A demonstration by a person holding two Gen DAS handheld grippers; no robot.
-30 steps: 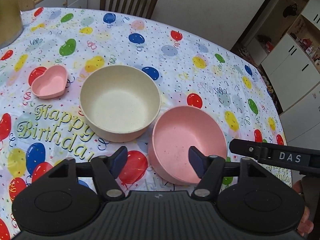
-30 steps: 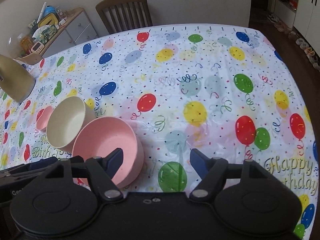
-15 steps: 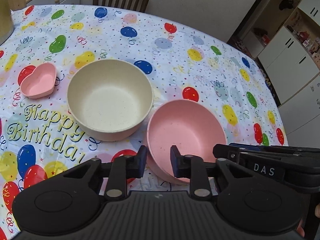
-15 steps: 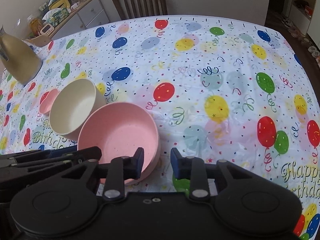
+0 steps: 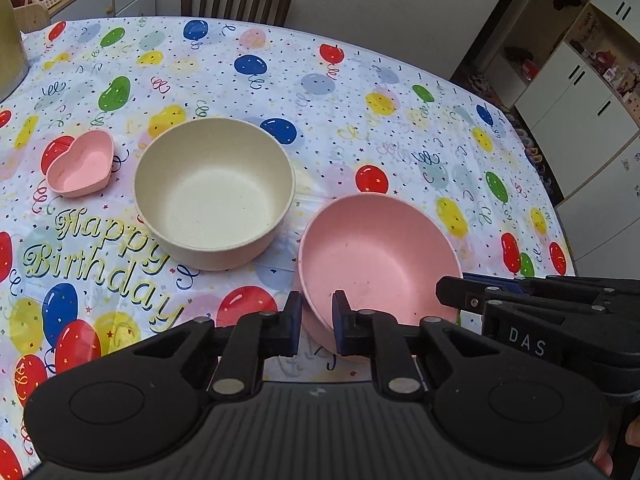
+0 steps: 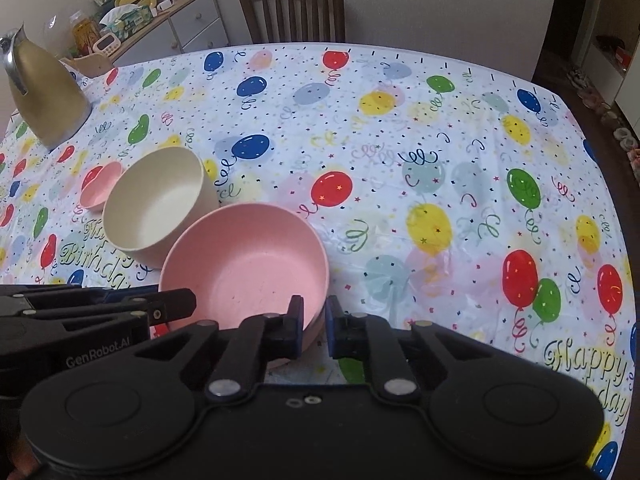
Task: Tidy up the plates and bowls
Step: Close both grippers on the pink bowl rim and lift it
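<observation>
A large pink bowl [image 5: 376, 256] is held at its near rim by both grippers and tilts a little above the balloon tablecloth [image 5: 360, 112]. My left gripper [image 5: 317, 322] is shut on its left near rim. My right gripper [image 6: 314, 330] is shut on its right near rim; the pink bowl [image 6: 248, 264] fills the lower middle of the right wrist view. A cream bowl [image 5: 214, 196] stands upright to the left of it, also in the right wrist view [image 6: 156, 204]. A small pink heart-shaped dish [image 5: 82, 166] sits further left.
A gold jug [image 6: 44, 92] stands at the table's far left corner. A wooden chair [image 6: 294, 8] is behind the far edge. A cluttered sideboard [image 6: 132, 4] is at the back left. White cabinets [image 5: 580, 92] stand beyond the table's right edge.
Both grippers went from open to shut on the pink bowl's near rim. The bowl has lifted and tilted slightly off the cloth.
</observation>
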